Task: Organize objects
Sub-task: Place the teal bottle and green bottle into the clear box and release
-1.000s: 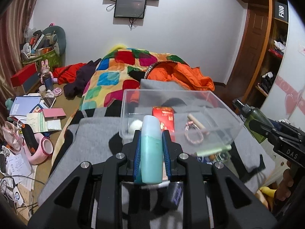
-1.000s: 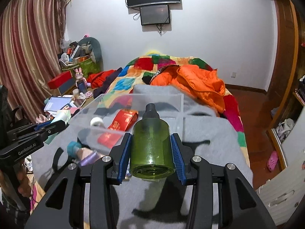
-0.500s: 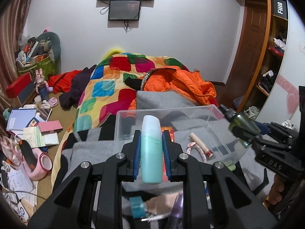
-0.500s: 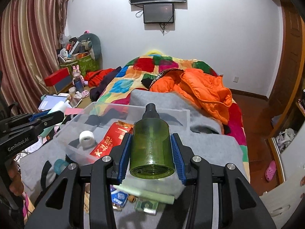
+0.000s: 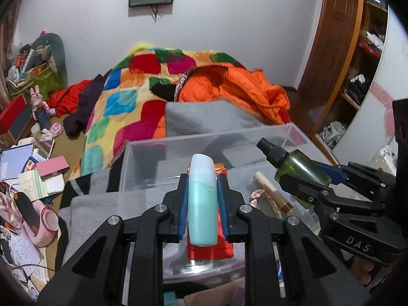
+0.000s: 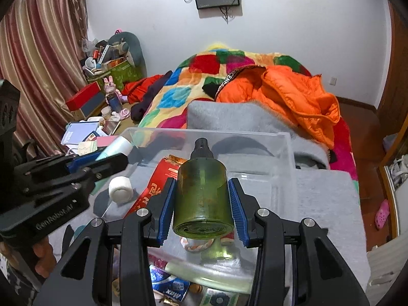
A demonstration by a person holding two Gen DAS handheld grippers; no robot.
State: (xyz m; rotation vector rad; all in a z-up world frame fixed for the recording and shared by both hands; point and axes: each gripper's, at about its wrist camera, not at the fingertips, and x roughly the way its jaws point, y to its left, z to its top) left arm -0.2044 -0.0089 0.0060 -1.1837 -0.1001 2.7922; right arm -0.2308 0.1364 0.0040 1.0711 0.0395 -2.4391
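My left gripper (image 5: pixel 202 178) is shut on a teal bottle (image 5: pixel 202 201) with a pale cap and holds it over the clear plastic bin (image 5: pixel 142 153). My right gripper (image 6: pixel 202 181) is shut on a green spray bottle (image 6: pixel 202 193) with a black nozzle, also over the bin (image 6: pixel 285 153). In the bin lie a red packet (image 6: pixel 159 178), a white tape roll (image 6: pixel 120 188), a wooden stick (image 5: pixel 272 191) and a pink braided ring (image 5: pixel 256 193). The right gripper with its green bottle (image 5: pixel 301 168) shows at the right of the left wrist view; the left gripper (image 6: pixel 112 156) shows at the left of the right wrist view.
The bin stands on a grey blanket (image 6: pixel 331 204) on a bed with a patchwork quilt (image 5: pixel 122 97) and an orange jacket (image 6: pixel 301 97). Small packets (image 6: pixel 170 285) lie in front of the bin. Books and boxes (image 5: pixel 33 170) clutter the floor at left. Shelves (image 5: pixel 362 51) stand at right.
Both grippers have moved forward and up over the bin, each still holding its bottle. The bin's contents now lie under the fingers.
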